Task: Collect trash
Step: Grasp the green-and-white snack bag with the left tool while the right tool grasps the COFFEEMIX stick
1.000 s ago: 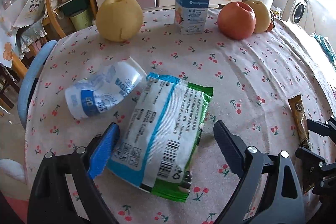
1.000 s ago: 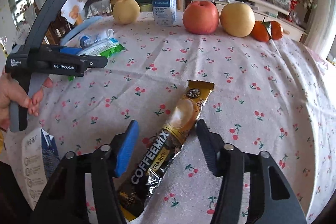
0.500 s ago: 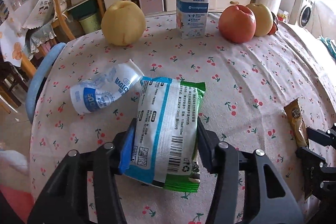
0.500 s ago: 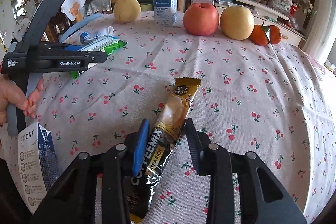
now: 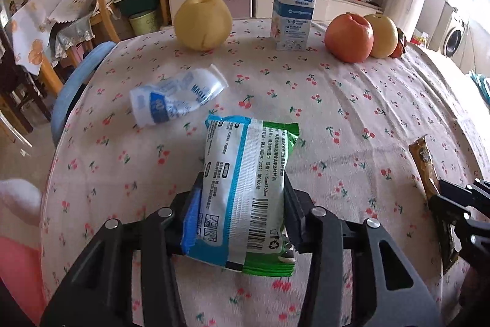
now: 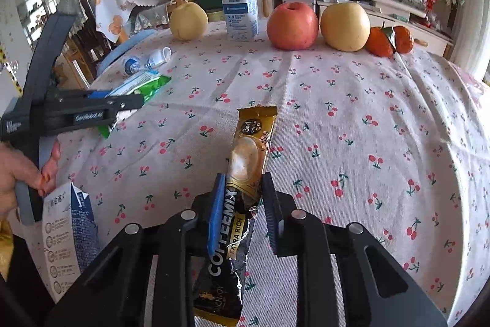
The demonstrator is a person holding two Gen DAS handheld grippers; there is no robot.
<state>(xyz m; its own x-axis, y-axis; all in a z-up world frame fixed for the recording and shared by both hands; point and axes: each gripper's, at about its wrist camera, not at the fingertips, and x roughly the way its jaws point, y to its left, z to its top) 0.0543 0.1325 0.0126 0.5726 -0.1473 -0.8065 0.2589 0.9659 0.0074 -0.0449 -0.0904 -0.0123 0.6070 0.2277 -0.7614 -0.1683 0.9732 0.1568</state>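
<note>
My left gripper (image 5: 242, 204) is shut on a white, blue and green wipes packet (image 5: 245, 189) and holds it above the cherry-print tablecloth (image 5: 352, 118). The packet also shows in the right wrist view (image 6: 137, 85). My right gripper (image 6: 242, 198) is shut on a gold and black coffee-mix sachet (image 6: 245, 170), lifted off the cloth. The sachet also shows in the left wrist view (image 5: 424, 164). A crumpled white and blue bottle (image 5: 177, 97) lies on the cloth beyond the packet.
A yellow pear (image 5: 202, 22), an upright white milk bottle (image 5: 294, 5), a red apple (image 5: 349, 37), a yellow apple (image 6: 344, 26) and two tangerines (image 6: 389, 40) stand along the far edge. A carton (image 6: 70, 235) stands at the near left. A blue chair (image 5: 76, 81) is at the left.
Both grippers closed: the left on the wipes packet, the right on the coffee sachet. Both items have been raised off the cloth.
</note>
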